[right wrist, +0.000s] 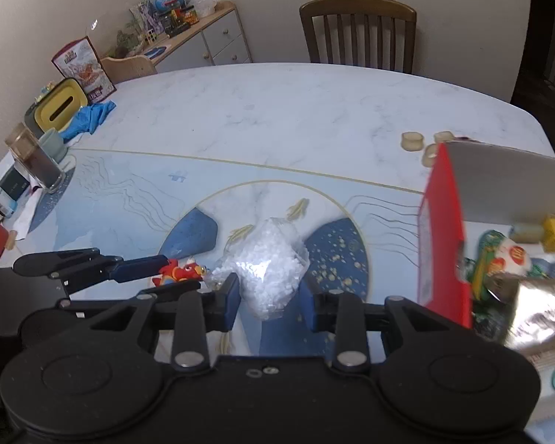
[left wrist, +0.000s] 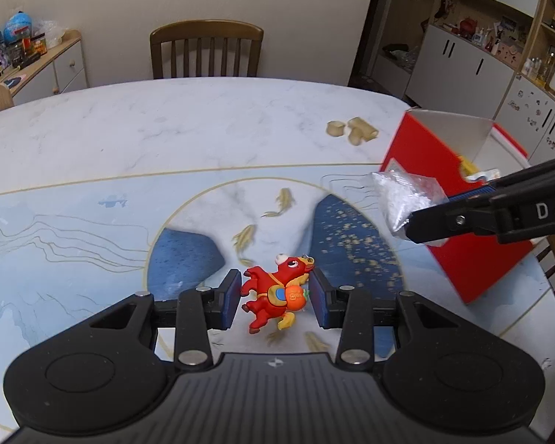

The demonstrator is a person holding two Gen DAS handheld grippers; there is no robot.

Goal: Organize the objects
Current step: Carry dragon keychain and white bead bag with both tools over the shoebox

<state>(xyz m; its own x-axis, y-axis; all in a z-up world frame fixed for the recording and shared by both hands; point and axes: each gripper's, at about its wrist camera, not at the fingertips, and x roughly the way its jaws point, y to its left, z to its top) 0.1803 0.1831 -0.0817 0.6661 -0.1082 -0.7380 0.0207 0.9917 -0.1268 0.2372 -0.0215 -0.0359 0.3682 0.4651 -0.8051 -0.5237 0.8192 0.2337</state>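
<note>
A small red toy horse (left wrist: 275, 290) with an orange pack lies on the table between the pads of my left gripper (left wrist: 275, 296); the jaws stand around it, and I cannot tell whether they touch it. It also shows in the right wrist view (right wrist: 183, 273). My right gripper (right wrist: 268, 301) is shut on a clear bag of white granules (right wrist: 268, 266), held above the table beside the red box (right wrist: 442, 229). The bag (left wrist: 407, 196) and right gripper (left wrist: 421, 218) show in the left wrist view in front of the red box (left wrist: 462, 259).
The red box holds several snack packets (right wrist: 510, 259). Tan round pieces (left wrist: 353, 129) lie on the table behind it. A yellow tissue box (right wrist: 59, 105), blue cloth (right wrist: 90, 116) and a glass jar (right wrist: 35, 159) stand at the far left. A wooden chair (left wrist: 205, 50) is behind the table.
</note>
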